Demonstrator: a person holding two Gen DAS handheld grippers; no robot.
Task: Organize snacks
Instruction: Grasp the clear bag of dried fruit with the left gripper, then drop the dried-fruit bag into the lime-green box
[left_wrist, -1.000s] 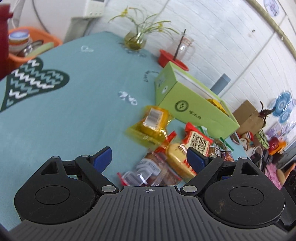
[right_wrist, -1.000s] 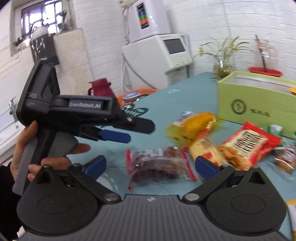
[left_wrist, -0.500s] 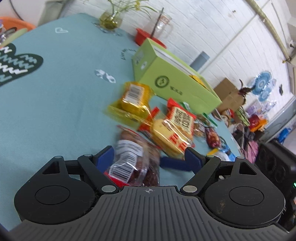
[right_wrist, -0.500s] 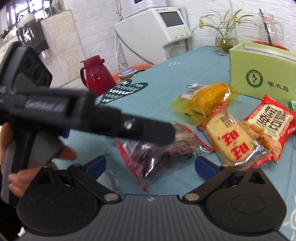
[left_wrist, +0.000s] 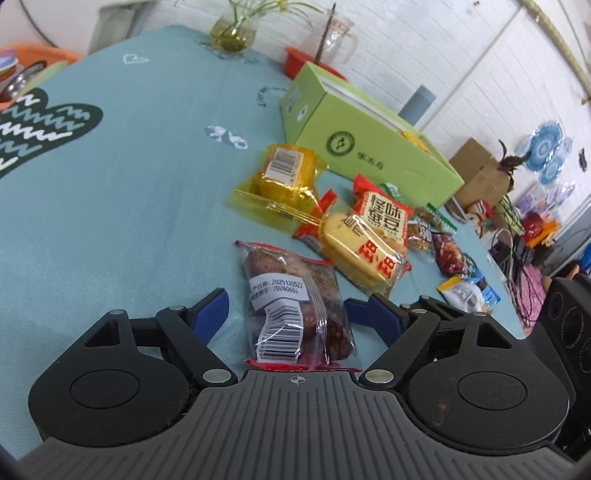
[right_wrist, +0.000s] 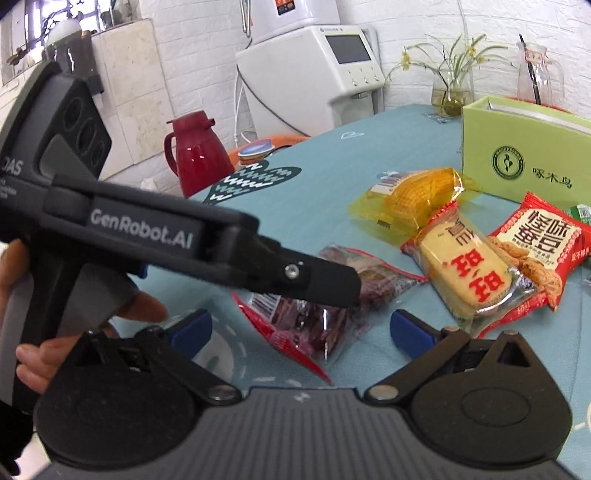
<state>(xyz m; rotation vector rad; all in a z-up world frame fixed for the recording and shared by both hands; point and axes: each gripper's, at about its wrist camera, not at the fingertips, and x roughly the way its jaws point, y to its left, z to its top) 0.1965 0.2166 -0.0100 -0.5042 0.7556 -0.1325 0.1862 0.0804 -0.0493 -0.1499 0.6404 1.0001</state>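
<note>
Left wrist view: the left gripper (left_wrist: 295, 314) is hovering low over the teal tablecloth (left_wrist: 110, 203), its blue fingers (left_wrist: 210, 310) spread wide on either side of the dark snack packet (left_wrist: 291, 306) without touching it.
Packet position: it is lying flat, barcode label up, nearest the camera.
Neighbours: the biscuit packet (left_wrist: 354, 247), red bean snack bag (left_wrist: 384, 214) and yellow packet (left_wrist: 284, 181) are lying between it and the green box (left_wrist: 369, 147).
Right wrist view: the right gripper (right_wrist: 299, 328) is staying released, fingers (right_wrist: 410, 332) wide apart and holding nothing.
Foreground: the left gripper (right_wrist: 332, 284) is reaching over the dark snack packet (right_wrist: 314, 321).
Background: a red jug (right_wrist: 199, 155) is standing beyond the table.
</note>
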